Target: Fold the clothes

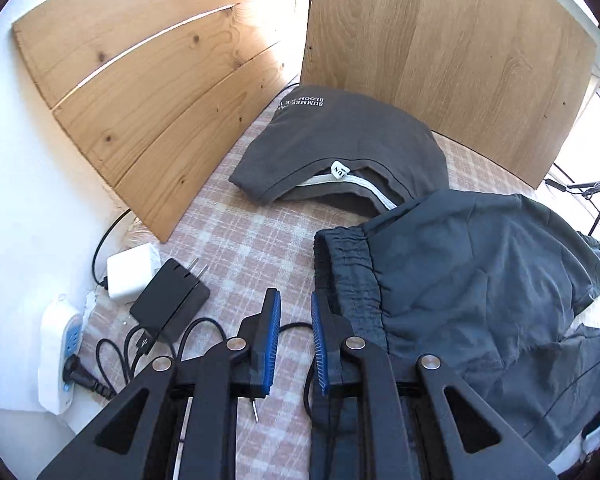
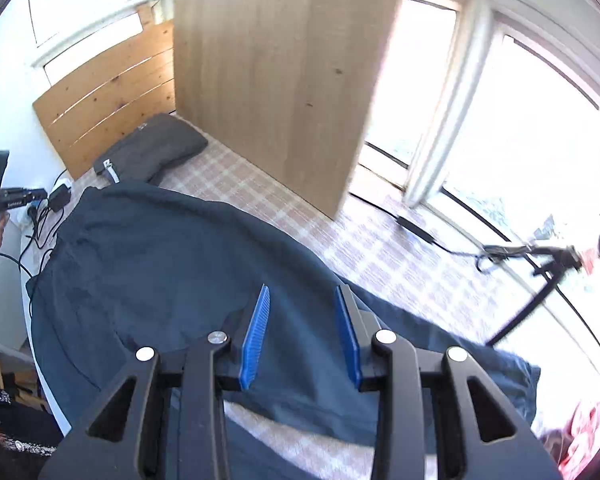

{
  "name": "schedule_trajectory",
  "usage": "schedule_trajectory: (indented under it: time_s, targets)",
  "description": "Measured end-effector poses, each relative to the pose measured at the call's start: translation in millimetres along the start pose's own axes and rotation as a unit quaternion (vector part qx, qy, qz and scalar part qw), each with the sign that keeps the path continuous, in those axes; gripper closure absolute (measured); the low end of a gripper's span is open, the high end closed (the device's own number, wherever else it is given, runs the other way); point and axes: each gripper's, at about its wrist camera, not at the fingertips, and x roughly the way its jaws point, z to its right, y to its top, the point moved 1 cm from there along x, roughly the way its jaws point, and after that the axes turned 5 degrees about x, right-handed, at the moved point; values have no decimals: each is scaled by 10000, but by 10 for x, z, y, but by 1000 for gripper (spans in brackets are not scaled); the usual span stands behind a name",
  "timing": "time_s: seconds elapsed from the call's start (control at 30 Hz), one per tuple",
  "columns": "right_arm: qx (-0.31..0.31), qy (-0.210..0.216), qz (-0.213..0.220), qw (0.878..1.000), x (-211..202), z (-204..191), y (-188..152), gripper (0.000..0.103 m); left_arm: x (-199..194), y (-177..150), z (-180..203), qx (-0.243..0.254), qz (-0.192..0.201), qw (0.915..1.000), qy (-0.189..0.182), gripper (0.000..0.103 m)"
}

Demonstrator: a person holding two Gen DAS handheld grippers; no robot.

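Left tongs point(image 1: 296, 308) stand parted with nothing between the blue pads, low over the checked bedsheet point(image 1: 244, 248), and the elastic waistband point(image 1: 348, 272) of the dark teal trousers point(image 1: 480, 280) sits just beside the right-hand pad, close enough that it may be brushing it. Over on the right wrist view, the right tongs point(image 2: 302, 304) are spread wide and empty too, hanging above the broad middle of those same trousers point(image 2: 180, 264), which sprawl across the bed with one leg running off toward the lower right. This cloth looks thin, light and limp, a bit slick in the weave, so it should slump and slide the moment it's lifted; my read is that the gathered waistband is the best place to pinch, thick enough to bite on, with the other tongs taking a hem or the far waistband corner to keep it taut. Beyond, an already folded grey garment point(image 1: 340, 148) with white lettering lies near the wooden boards point(image 1: 172, 80) at the head. Watch the left side: a black charger point(image 1: 170, 304), white adapter point(image 1: 130, 276) and power strip point(image 1: 58, 352) with trailing cables sit near the left tongs.
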Motion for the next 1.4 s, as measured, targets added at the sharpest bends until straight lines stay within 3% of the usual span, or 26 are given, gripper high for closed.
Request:
schedule_trajectory:
  time_s: [0.1,0.2,0.27,0.37,0.47,0.6,0.73,0.9,1.07,1.1,1.2,1.4]
  targets:
    - [1114,-550,185,9921,-598,603,-753,69,-163,-337,9,-45,-79,9999,-59,85]
    - [2119,-1177,80,9701,-1083,1136,-1640,69,-260,-695,50,-57,-228,9997,35,85]
    - [2659,-1478,-36,9526,-1326,1351,-2204,69,-272,-917,86,-214,-381,9989,-136,85]
    - [3223,-1702,-47,9312,-1595,1506,-2895,69,-211,-1167,185,-235,-590,9979,-104,85]
    - [3778,-1662,166,9107,-1739,1588,-3305,64,-113,-1327,275,-417,-743,9959,-288,85]
    - [4145,-1509,346,8968,-1739,1690,-3416,60,-31,-1413,401,-459,-812,9952,-314,85]
    - [3933,-1410,540,9069,-1630,1664,-3278,60,-74,-1494,449,-498,-782,9953,-295,85]
    - [3362,-1650,628,9251,-1507,1509,-3101,60,-206,-1655,367,-601,-763,9952,-122,85]
    - [3085,-1795,534,9326,-1411,1423,-3036,61,-336,-1837,272,-700,-790,9944,-106,81]
    - [3090,-1779,535,9327,-1402,1423,-3031,63,-336,-1859,269,-710,-792,9942,-129,81]
    - [3207,-1706,526,9302,-1386,1451,-3026,83,-302,-1919,266,-724,-827,9938,-175,78]
    - [3215,-1838,294,9284,-1379,1444,-3059,83,-201,-1907,265,-710,-894,9934,-127,78]
